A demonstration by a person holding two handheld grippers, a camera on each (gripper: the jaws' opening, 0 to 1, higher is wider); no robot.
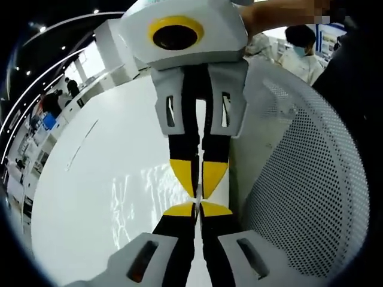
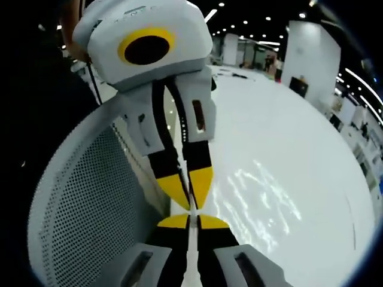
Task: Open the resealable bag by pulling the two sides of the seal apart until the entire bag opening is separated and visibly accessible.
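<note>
Bag [image 1: 134, 203]: clear film, only glints above the desk [image 1: 84, 179]; long axis unclear.
Left claw [image 1: 197, 208]: pressed together.
Right claw [image 2: 192, 220]: pressed together, facing left claw.

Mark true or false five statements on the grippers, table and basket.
1. The left gripper and right gripper meet tip to tip. True.
2. A perforated white basket stands beside them. True.
3. The table is black. False: it is white and glossy.
4. The left gripper's jaws are spread wide. False: they are closed together.
5. The jaw tips are red. False: they are yellow.
</note>
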